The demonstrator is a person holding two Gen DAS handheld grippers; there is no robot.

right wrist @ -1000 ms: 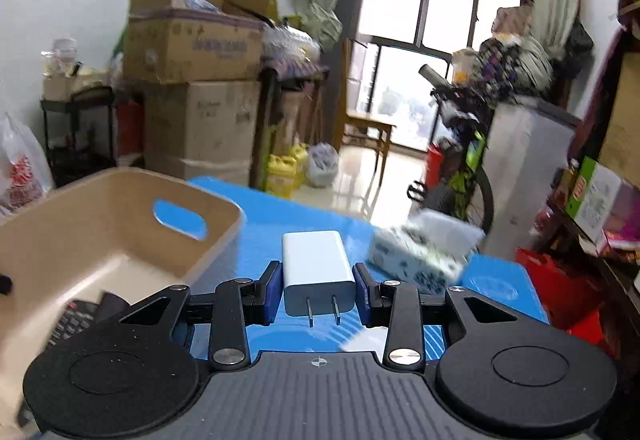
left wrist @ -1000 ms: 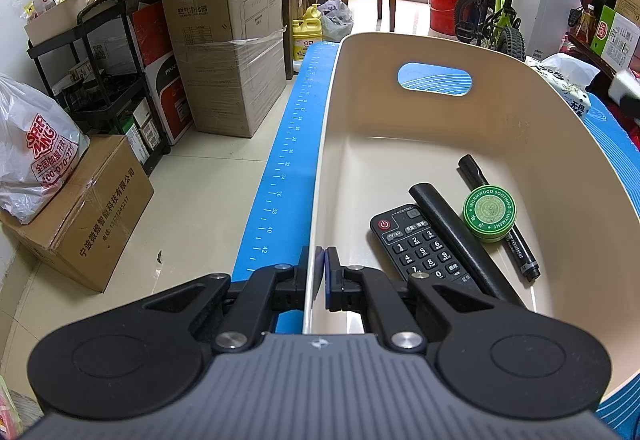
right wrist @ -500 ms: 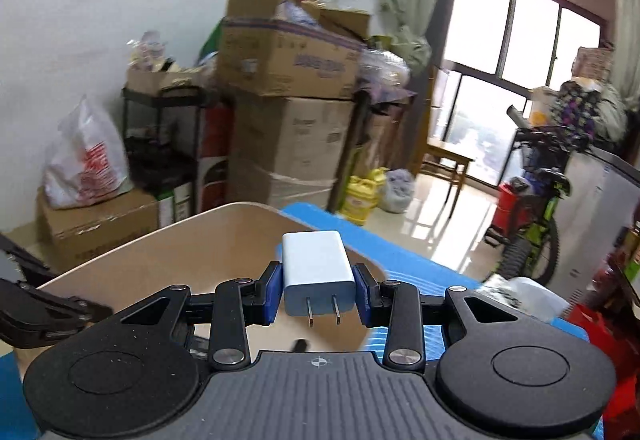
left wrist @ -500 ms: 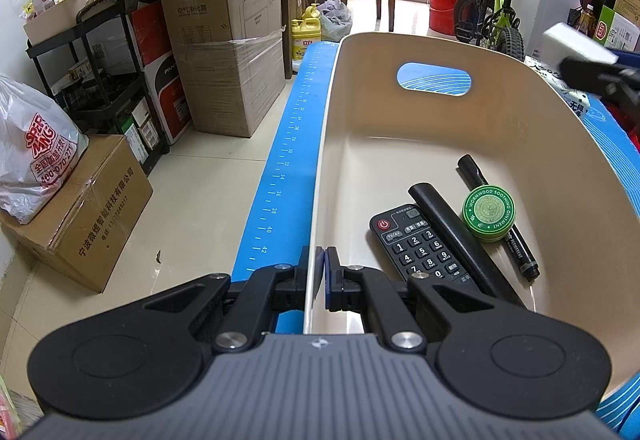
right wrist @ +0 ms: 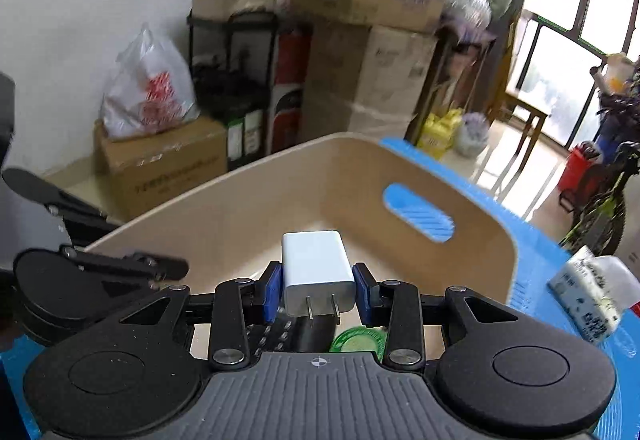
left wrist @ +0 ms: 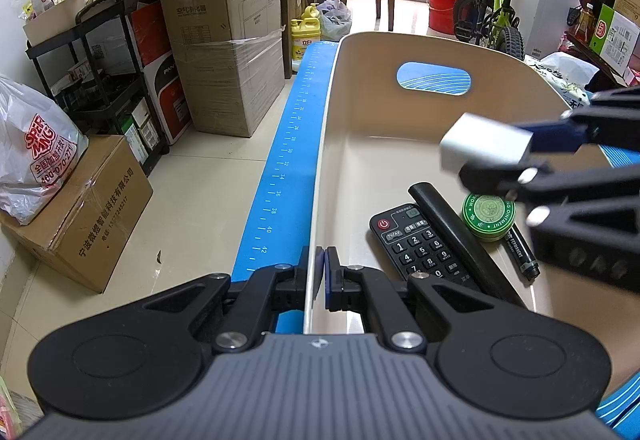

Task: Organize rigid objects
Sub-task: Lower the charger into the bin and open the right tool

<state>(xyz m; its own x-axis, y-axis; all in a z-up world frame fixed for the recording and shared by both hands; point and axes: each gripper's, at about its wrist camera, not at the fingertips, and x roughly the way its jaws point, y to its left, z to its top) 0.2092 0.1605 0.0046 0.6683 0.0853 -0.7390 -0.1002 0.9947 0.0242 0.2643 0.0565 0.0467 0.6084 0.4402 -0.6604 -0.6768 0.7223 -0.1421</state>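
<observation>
A beige bin (left wrist: 400,51) sits on the blue table mat (left wrist: 288,159). My left gripper (left wrist: 321,272) is shut on the bin's near left rim. My right gripper (right wrist: 316,290) is shut on a white charger plug (right wrist: 316,268), prongs toward the camera, and holds it above the bin's inside; it shows in the left wrist view (left wrist: 484,147). Inside the bin lie a black remote (left wrist: 412,240), a black stick (left wrist: 456,232), a green round tin (left wrist: 489,215) and a black marker (left wrist: 522,256).
Stacked cardboard boxes (left wrist: 224,51), a black shelf cart (left wrist: 92,79) and a white shopping bag (left wrist: 36,151) stand left of the table. A tissue pack (right wrist: 588,300) lies on the mat right of the bin. A bicycle (left wrist: 496,11) stands far back.
My right gripper has carried the charger plug leftward and down, from beside the bin to over its inside. My left gripper has kept its hold on the rim.
</observation>
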